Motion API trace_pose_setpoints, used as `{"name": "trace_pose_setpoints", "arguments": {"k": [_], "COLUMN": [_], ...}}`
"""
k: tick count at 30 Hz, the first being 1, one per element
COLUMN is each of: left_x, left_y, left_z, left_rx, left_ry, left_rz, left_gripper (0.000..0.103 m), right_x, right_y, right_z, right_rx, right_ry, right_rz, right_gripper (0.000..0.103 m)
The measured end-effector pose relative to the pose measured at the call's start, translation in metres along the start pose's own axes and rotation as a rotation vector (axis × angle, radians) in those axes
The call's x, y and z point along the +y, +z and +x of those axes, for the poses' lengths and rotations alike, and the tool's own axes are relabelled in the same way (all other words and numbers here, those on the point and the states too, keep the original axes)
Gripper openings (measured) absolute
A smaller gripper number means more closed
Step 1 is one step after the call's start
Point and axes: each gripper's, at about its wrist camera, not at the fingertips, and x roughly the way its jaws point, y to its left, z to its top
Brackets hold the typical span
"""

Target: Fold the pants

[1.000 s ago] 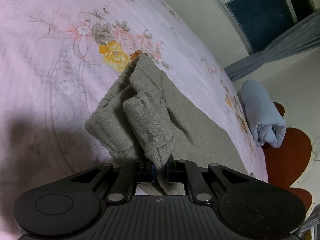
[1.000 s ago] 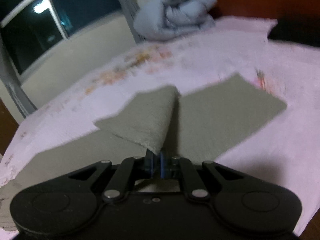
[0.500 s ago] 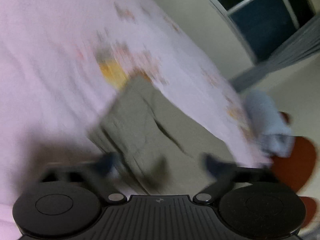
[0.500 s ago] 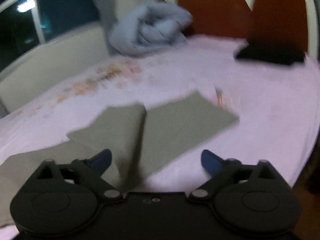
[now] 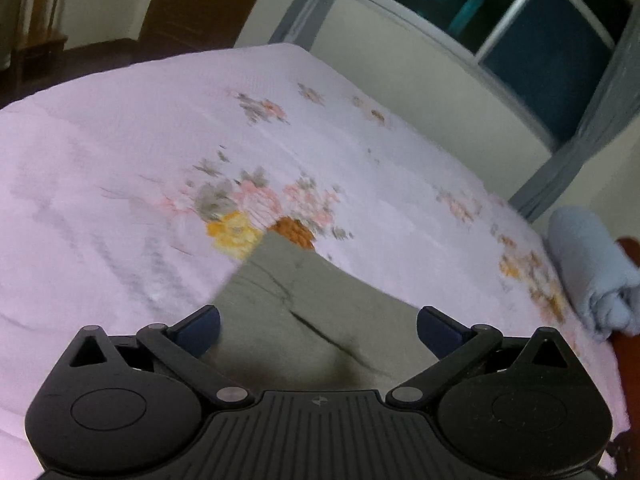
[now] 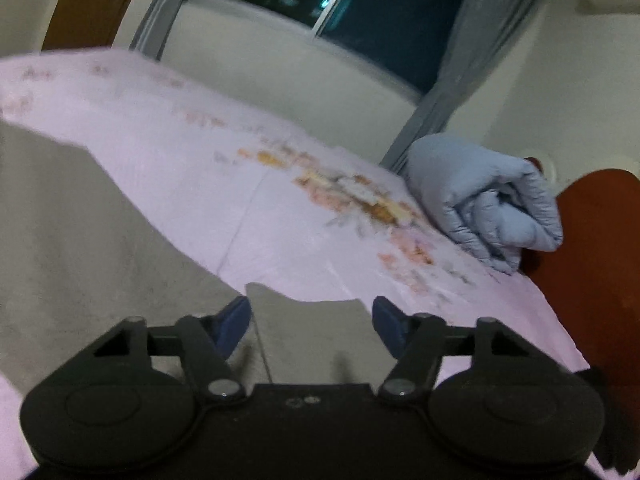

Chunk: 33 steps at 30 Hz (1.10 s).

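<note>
The grey-green pants (image 5: 296, 304) lie flat on the pink flowered bedspread (image 5: 120, 168), a dark crease running across them. My left gripper (image 5: 319, 330) hovers above their near part with its jaws wide apart and nothing between the pads. In the right wrist view the pants (image 6: 80, 248) spread from the left edge down under my right gripper (image 6: 312, 326). Its jaws are closing, the cloth lies below them, and the blue pads (image 6: 234, 326) press on nothing.
A rolled light-blue quilt (image 6: 484, 204) lies at the head of the bed beside the red-brown headboard (image 6: 592, 240). A dark window with grey curtains (image 5: 560, 52) and a cream wall run along the bed's far side. A wooden chair (image 5: 36, 12) stands beyond the bed's foot.
Both grippers let go of the pants and opened; the lifted folds now lie flat. The left gripper rose and tilted up. The right one rolled and swung sideways, its jaws narrowing again.
</note>
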Motion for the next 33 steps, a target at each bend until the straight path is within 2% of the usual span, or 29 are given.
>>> {"name": "trace_pose_setpoints", "arguments": {"k": [6, 10, 13, 15, 17, 19, 21, 23, 26, 29, 33], "left_x": [-0.036, -0.05, -0.05, -0.05, -0.055, -0.059, -0.06, -0.059, -0.059, -0.059, -0.06], "left_y": [-0.022, -0.034, -0.04, -0.045, -0.049, -0.05, -0.05, -0.049, -0.048, -0.048, -0.05], "left_z": [0.031, 0.05, 0.067, 0.075, 0.078, 0.08, 0.081, 0.082, 0.082, 0.082, 0.084], "left_rx": [0.083, 0.103, 0.11, 0.124, 0.12, 0.131, 0.136, 0.137, 0.139, 0.139, 0.133], "left_ry": [-0.054, -0.021, 0.063, 0.078, 0.094, 0.1, 0.102, 0.101, 0.099, 0.1, 0.11], "left_rz": [0.079, 0.102, 0.117, 0.121, 0.152, 0.189, 0.202, 0.199, 0.196, 0.197, 0.206], "left_gripper": [0.103, 0.103, 0.103, 0.103, 0.103, 0.103, 0.103, 0.103, 0.103, 0.103, 0.103], "right_x": [0.017, 0.022, 0.021, 0.015, 0.0, -0.027, -0.061, -0.104, -0.171, -0.219, -0.242], "right_y": [-0.002, -0.005, -0.001, 0.0, 0.002, 0.002, -0.003, -0.021, -0.068, -0.127, -0.205], "right_z": [0.036, 0.055, 0.063, 0.07, 0.068, 0.056, 0.04, 0.023, -0.007, -0.029, -0.025], "right_rx": [0.087, 0.118, 0.132, 0.162, 0.15, 0.101, 0.068, 0.016, -0.059, -0.079, 0.056], "right_ry": [0.033, 0.044, 0.063, 0.084, 0.101, 0.119, 0.116, 0.141, 0.116, 0.07, 0.011], "right_rz": [-0.094, -0.12, -0.116, -0.055, 0.046, 0.189, 0.337, 0.54, 0.839, 1.077, 1.293], "right_gripper": [0.04, 0.039, 0.023, 0.003, 0.0, 0.0, 0.0, 0.0, 0.0, 0.0, 0.0]}}
